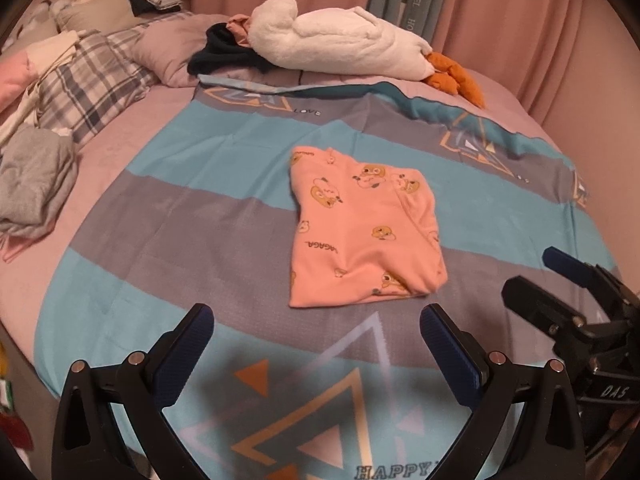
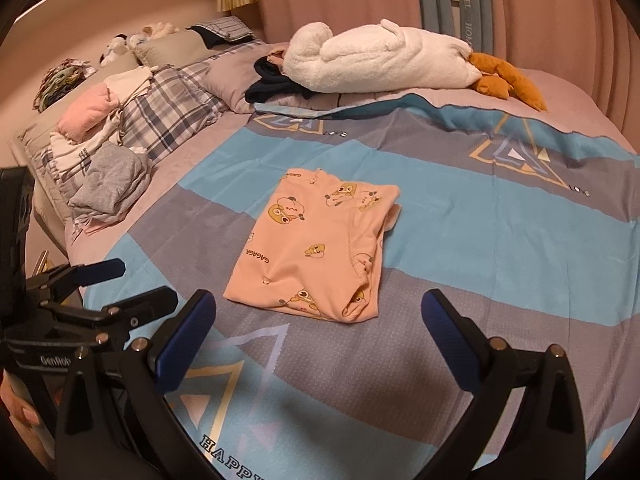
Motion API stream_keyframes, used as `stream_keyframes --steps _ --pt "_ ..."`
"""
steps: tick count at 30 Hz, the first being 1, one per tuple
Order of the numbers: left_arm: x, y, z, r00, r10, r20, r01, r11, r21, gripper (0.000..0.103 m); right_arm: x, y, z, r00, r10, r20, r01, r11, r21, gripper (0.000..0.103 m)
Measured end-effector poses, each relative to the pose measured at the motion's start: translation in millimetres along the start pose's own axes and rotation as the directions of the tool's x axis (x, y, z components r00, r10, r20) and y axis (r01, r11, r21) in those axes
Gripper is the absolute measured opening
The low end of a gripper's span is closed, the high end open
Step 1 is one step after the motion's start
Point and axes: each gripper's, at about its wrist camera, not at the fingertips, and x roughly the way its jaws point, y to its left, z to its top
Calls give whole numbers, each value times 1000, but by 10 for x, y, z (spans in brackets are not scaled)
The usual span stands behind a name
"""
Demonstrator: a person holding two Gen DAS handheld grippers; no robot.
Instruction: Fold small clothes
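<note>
A pink garment [image 1: 362, 228] printed with cartoon animals lies folded into a compact rectangle on a striped blue and grey sheet [image 1: 224, 168] spread over the bed. It sits just ahead of both tools, touching neither. The left gripper [image 1: 316, 344] is released, its blue-padded fingers spread wide and empty above the sheet, with the garment ahead and slightly to its right. The right gripper [image 2: 318, 330] is likewise spread wide and holds nothing, the garment ahead and a little to its left. Each tool shows at the edge of the other's view. Beyond the garment, a white plush toy [image 1: 340, 36] lies across the bed, and a grey pile of clothes [image 1: 34, 184] rests far to the left beside plaid pillows [image 1: 92, 84].
</note>
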Motion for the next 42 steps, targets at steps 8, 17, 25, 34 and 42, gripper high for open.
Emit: stream_keyframes --steps 8,17,25,34,42 --pt "128 52 6 998 65 -20 -66 998 -19 102 16 3 46 1000 -14 -20 14 1000 27 103" --pt "227 76 35 997 60 -46 -61 998 -24 102 127 -7 51 999 -13 -44 14 1000 21 103" --pt "274 66 58 997 54 -52 -55 998 -19 102 175 21 84 999 -19 -46 19 1000 -7 103" --pt "274 58 73 998 51 -47 -52 999 -15 102 185 58 91 999 -20 -45 19 1000 -20 103" --pt "271 54 72 997 54 -47 -55 998 -13 102 187 83 90 999 -22 -45 21 1000 -23 103"
